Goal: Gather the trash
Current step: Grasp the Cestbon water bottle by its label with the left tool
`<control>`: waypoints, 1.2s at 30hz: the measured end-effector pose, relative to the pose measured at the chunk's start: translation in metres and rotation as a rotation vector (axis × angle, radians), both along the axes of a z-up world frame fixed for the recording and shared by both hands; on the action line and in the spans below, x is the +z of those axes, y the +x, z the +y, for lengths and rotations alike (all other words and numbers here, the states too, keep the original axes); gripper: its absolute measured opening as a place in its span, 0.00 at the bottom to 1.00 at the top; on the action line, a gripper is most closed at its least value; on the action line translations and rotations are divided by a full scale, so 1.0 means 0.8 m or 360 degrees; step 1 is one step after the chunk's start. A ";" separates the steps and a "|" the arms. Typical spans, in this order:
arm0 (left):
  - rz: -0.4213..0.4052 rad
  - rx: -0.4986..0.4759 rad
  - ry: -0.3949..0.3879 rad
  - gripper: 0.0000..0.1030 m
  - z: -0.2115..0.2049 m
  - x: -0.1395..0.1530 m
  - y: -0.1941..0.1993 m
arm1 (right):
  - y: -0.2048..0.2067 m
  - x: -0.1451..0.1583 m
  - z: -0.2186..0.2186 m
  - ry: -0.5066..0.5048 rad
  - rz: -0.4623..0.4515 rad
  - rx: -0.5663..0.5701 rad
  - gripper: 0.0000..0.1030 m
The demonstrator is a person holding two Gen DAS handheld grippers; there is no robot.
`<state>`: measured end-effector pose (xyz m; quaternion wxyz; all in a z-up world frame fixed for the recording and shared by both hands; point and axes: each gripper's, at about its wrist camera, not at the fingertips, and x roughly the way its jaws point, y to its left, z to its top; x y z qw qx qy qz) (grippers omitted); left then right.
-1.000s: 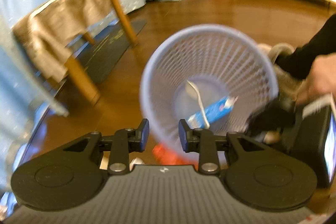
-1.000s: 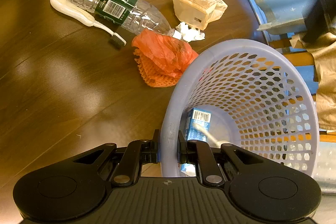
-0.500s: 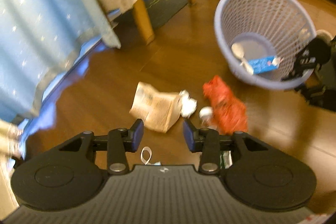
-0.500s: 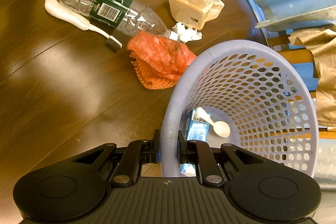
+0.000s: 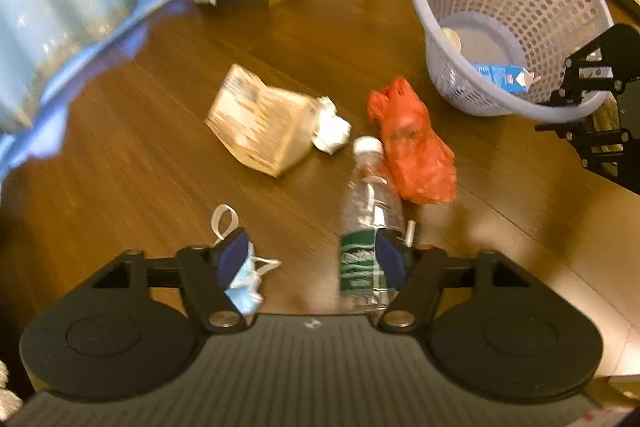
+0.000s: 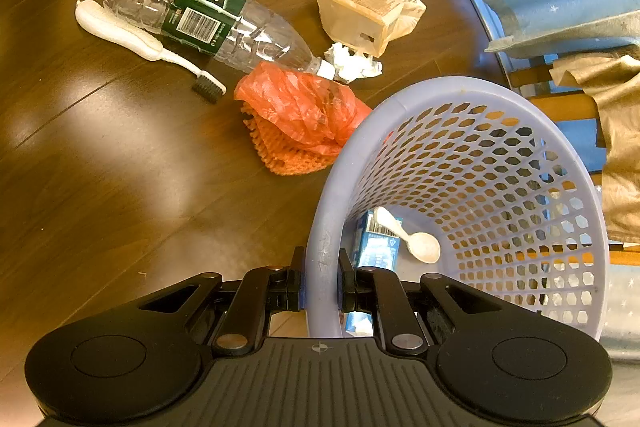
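Lavender basket [image 6: 328, 211] stays in right claw [image 6: 322, 279]; left claw [image 5: 312, 255], just widened, empty, now over bottle [image 5: 366, 227].

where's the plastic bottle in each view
Left wrist: the plastic bottle lies low at centre, cap pointing away, its labelled body between the open left tool's fingers.
Right wrist: the bottle lies slantwise at upper left, cap toward the centre.
Shared landmark: the orange bag beside the bottle's cap.
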<state>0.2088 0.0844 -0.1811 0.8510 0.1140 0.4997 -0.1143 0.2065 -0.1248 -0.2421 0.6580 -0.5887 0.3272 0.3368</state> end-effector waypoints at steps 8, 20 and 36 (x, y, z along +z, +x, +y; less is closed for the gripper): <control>0.0071 -0.0106 0.0015 0.75 -0.035 -0.055 0.005 | 0.004 0.001 -0.001 0.0006 0.0003 -0.0015 0.10; 0.0184 -0.0131 0.0022 0.75 -0.049 -0.128 0.009 | 0.008 0.002 -0.001 0.0015 0.0001 -0.0023 0.10; 0.0283 -0.0071 0.0016 0.63 -0.055 -0.157 0.034 | 0.011 0.000 -0.004 0.0011 0.0009 -0.0026 0.10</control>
